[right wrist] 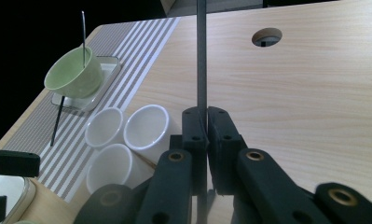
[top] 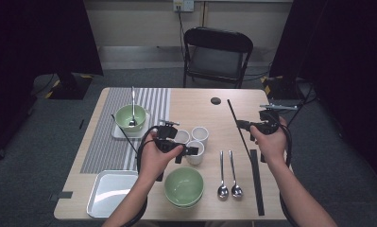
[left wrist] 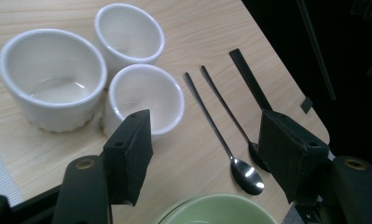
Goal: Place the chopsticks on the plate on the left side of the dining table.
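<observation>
Honestly, my worry is the long thin black rod (right wrist: 201,56) pinched between the closed jaws of my right gripper (top: 266,124): it is held near one end, so most of its length sticks out over the table (top: 195,101), and any twist of my wrist could swing the free tip into the crockery or let the rod pivot and slide in the pads. My left gripper (left wrist: 207,154) hangs with its jaws wide and nothing between them, just above the nearest of the three white cups (left wrist: 144,95); dropping carelessly, one pad could clip its rim and knock it into its neighbours, which stand touching. All three cups look empty. The green bowl (right wrist: 74,72) on the small white tray (right wrist: 106,77) holds a spoon leaning upright. The nearer green bowl (top: 184,186) looks empty, as does the white rectangular dish (top: 111,193). Two spoons (top: 227,175) lie side by side near the front edge.
</observation>
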